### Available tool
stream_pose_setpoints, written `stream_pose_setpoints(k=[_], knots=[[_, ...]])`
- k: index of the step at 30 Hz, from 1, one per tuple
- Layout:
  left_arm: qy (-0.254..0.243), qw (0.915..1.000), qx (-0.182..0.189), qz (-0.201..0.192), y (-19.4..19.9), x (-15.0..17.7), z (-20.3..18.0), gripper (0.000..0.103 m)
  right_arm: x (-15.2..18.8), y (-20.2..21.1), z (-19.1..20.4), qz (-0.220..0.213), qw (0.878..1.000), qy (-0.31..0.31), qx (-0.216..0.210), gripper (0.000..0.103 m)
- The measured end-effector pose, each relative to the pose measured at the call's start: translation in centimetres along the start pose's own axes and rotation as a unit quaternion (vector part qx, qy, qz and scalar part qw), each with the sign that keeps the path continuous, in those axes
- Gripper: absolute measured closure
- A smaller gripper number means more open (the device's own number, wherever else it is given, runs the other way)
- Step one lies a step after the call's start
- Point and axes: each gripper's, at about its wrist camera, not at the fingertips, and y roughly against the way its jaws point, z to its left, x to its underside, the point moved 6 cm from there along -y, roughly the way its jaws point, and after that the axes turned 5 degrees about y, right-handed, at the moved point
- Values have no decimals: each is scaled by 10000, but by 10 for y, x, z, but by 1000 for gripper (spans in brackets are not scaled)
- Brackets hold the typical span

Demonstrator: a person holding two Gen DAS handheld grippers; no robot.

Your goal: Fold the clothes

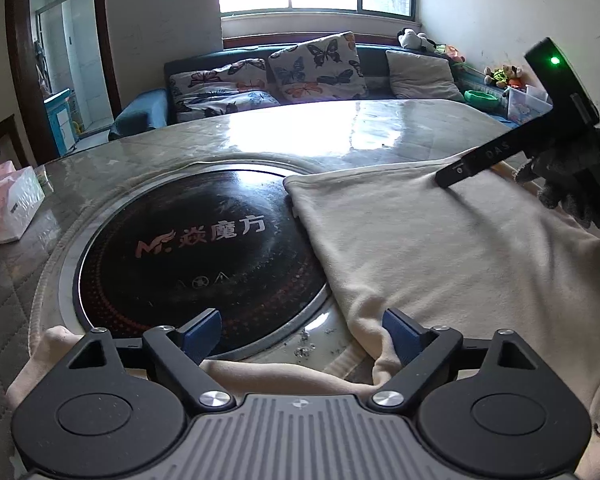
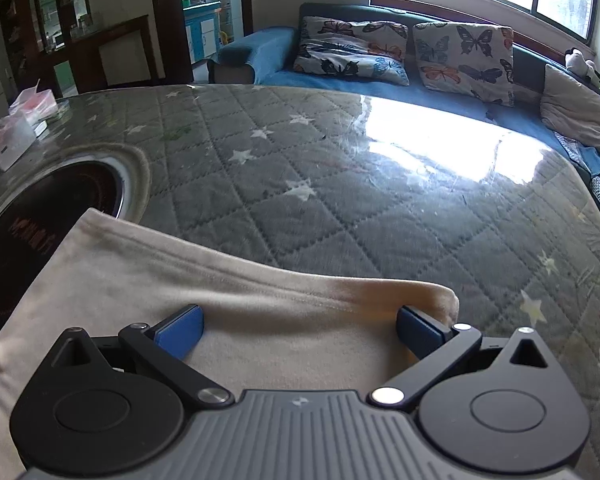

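Left wrist cam: we've got cream garment (image 1: 440, 248) laid partly doubled on table (image 1: 260, 136) over cooktop (image 1: 196, 256), both grippers (image 1: 302, 334) (image 2: 300, 330) jaws apart, nothing clamped; fold looks incomplete, can't tell stage.

We could not see the near edge of the cream garment (image 1: 440, 248), which ran under the left tool (image 1: 302, 334) and off the right border. The garment hid the right part of the round black cooktop (image 1: 188, 248) set in the counter (image 1: 260, 136). In the right wrist view the cooktop's red lettering was too blurred to read. The gloved hand (image 1: 572, 176) holding the right tool (image 2: 300, 332) was cut off at the frame edge.
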Motion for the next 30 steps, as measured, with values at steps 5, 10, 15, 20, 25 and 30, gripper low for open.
stream_pose_setpoints(k=[5, 10, 15, 20, 25, 30], knots=[[31, 10000, -62, -15, -1, 1, 3, 11, -11, -11, -1, -30, 10000, 21, 72, 0], [82, 9998, -166, -9, -2, -3, 7, 10, -20, -17, -2, 34, 9999, 79, 84, 0], [16, 9996, -286, -21, 0, -8, 4, 10, -24, -6, -5, 18, 9998, 140, 143, 0], [28, 9994, -313, -130, 6, -16, -2, 12, -17, 19, -1, -7, 9995, 291, 87, 0], [-51, 9995, -170, -242, 18, -18, -15, 11, 15, 51, 19, -3, 9977, 666, -118, 0], [-240, 9993, -19, -287, 31, -8, -33, 11, 51, 82, 42, -47, 9944, 951, -468, 0]])
